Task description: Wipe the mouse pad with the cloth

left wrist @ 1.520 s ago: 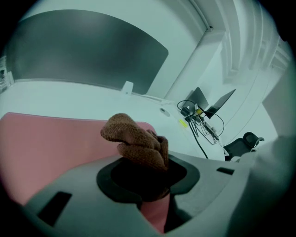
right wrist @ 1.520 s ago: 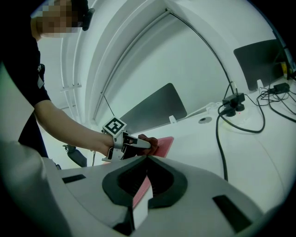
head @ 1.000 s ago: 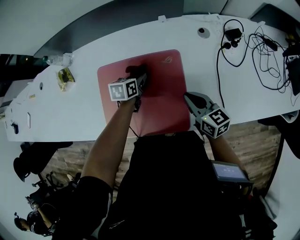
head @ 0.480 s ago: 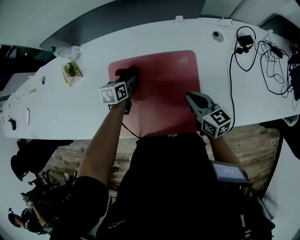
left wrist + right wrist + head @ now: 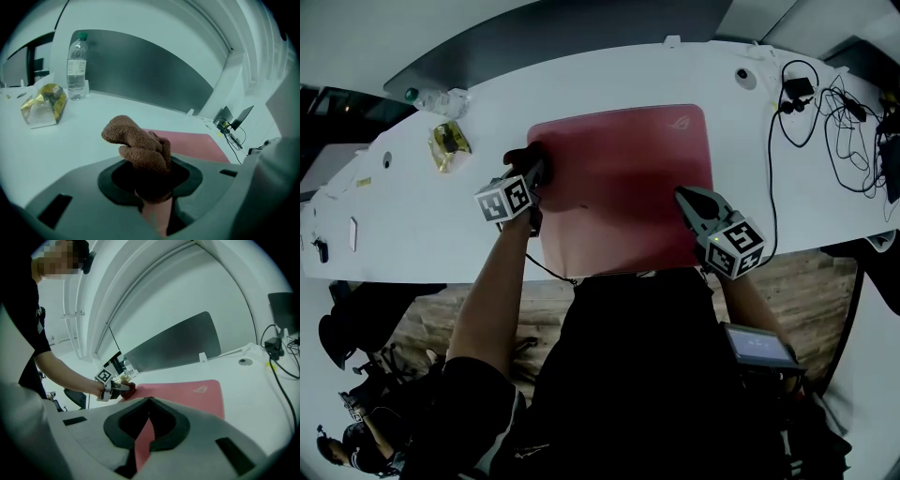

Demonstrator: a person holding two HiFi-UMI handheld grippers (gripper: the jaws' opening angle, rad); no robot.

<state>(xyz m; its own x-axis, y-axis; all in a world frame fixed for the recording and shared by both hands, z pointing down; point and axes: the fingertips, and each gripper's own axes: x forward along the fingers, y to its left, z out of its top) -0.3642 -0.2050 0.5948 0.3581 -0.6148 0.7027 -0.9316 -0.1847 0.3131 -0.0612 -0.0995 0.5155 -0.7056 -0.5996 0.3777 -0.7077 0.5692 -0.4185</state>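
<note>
1. The left gripper view shows what the head view hides. The left gripper (image 5: 151, 174) has its jaws closed on the cloth (image 5: 137, 143), a brown knitted wad bunched up above them. From the head view the cloth (image 5: 525, 156) is only a dark lump at the jaw tips.
2. The right gripper view shows the right gripper (image 5: 149, 401) with its jaws drawn together at the tips and nothing between them. Only a sliver of the red pad (image 5: 187, 392) shows through the gap lower down. That view also catches the left gripper (image 5: 116, 386) from the side, with the cloth at the pad's far left corner.
3. In the head view the cloth sits at the left edge of the pad (image 5: 628, 183). The right gripper (image 5: 682, 195) points over its right part; we cannot tell whether it touches.
4. A second ago the left gripper (image 5: 532, 169) was near the pad's middle, towards the far edge. It has since travelled left to the edge, while the right gripper has kept its place.
5. On the white table (image 5: 412, 220), left of the pad, lie a packet (image 5: 448, 142) and a bottle (image 5: 441, 97), well apart from the cloth. Cables (image 5: 825, 89) sprawl to the right. Nothing stands on the pad.
</note>
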